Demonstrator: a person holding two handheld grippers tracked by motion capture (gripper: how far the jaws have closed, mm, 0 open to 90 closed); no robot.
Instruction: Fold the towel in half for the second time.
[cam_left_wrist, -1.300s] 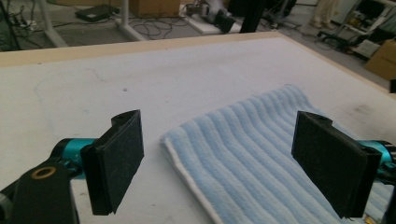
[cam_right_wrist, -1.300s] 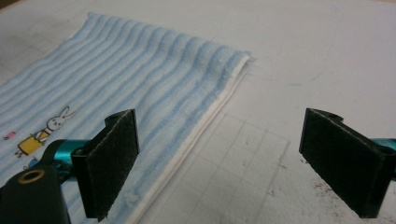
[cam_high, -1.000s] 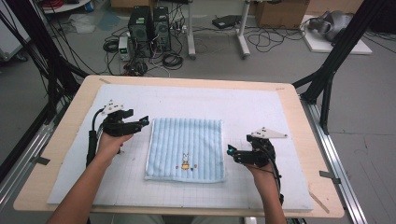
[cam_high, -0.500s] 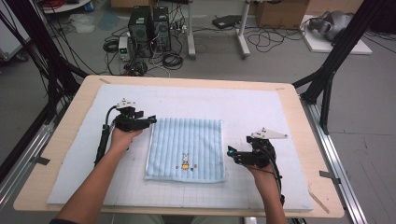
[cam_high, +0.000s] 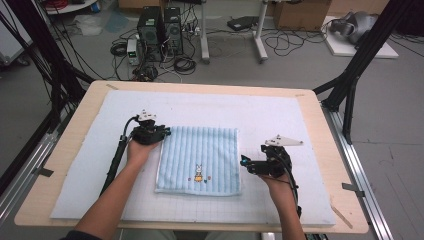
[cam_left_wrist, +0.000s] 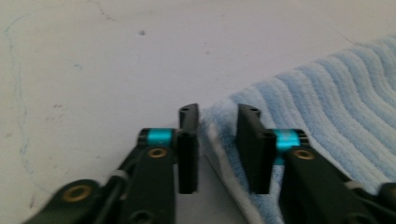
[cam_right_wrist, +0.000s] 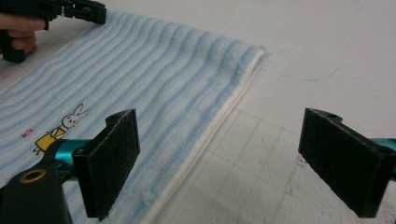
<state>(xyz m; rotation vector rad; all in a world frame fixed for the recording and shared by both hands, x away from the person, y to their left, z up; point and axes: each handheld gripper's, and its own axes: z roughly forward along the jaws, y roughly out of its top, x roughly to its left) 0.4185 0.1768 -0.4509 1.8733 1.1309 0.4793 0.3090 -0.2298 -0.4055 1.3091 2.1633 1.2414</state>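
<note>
the left gripper (cam_high: 165, 133) is low, out in front of the left hand (cam_high: 140, 149), and its tips point to the right in the high view. the left arm is long and bare and comes up from the bottom edge. in the left gripper view its two black jaws have just been closing and now stand near each other, with a soft blue edge between them. the right gripper (cam_high: 246, 163) points left, held by the right hand (cam_high: 276, 181) with the wrist bent a little. in the right gripper view its jaws stand wide apart, with nothing pinched
</note>
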